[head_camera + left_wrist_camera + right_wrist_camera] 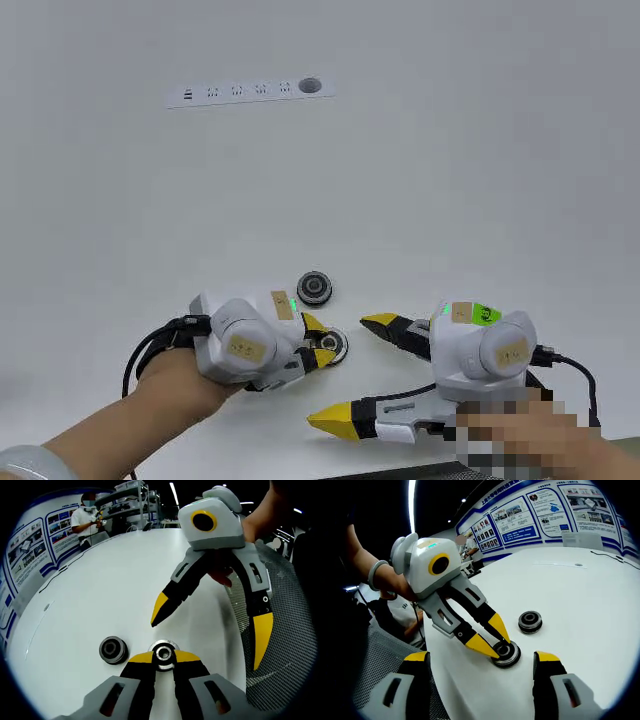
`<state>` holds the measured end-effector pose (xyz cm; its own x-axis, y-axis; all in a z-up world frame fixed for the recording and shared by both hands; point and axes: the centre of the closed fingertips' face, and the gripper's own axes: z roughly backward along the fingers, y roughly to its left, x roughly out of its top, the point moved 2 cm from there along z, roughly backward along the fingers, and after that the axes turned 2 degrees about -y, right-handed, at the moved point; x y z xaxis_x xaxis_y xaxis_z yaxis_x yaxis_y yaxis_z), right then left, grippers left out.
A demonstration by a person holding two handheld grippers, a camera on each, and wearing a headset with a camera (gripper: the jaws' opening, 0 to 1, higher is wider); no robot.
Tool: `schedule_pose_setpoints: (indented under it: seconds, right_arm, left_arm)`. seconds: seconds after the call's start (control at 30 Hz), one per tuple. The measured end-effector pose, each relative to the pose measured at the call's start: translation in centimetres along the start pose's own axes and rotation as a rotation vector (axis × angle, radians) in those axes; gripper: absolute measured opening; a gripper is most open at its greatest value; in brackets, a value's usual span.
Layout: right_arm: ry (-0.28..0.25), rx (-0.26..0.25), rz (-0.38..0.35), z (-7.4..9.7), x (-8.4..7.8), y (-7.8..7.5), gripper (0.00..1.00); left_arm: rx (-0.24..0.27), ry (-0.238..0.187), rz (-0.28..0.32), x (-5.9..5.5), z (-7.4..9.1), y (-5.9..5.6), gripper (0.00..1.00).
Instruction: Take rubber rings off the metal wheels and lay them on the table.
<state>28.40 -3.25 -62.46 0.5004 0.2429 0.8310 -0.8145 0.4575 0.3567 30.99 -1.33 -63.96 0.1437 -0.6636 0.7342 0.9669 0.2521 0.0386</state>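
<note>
Now my left gripper [322,342] is clamped on the near wheel [336,346], which lies flat on the table [450,180]. My right gripper [355,372] gapes wide, that wheel just ahead of its tips. The second wheel [315,287] lies beyond.

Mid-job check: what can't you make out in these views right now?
- Gripped wheel: left gripper view, the left gripper's yellow tips cover its near edge; ring grip unclear.
- Other wheel: head view, too small to separate ring from metal.
- Power strip: head view, markings too small.
</note>
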Motion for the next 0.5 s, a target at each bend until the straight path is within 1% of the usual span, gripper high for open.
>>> schedule_pose_setpoints:
  seconds: [0.1, 0.3, 0.5]
  right_arm:
    - [-0.001, 0.009, -0.011, -0.11, 0.11, 0.02, 0.84]
    - [-0.006, 0.031, -0.068, -0.19, 0.23, 0.15, 0.83]
    - [0.001, 0.048, -0.094, -0.49, 0.01, 0.31, 0.83]
  left_arm:
    - [0.000, 0.002, 0.001, 0.01, -0.05, 0.01, 0.13]
    - [-0.001, 0.002, -0.001, 0.01, -0.11, 0.04, 0.13]
    - [-0.002, 0.003, 0.000, 0.02, -0.17, 0.01, 0.13]
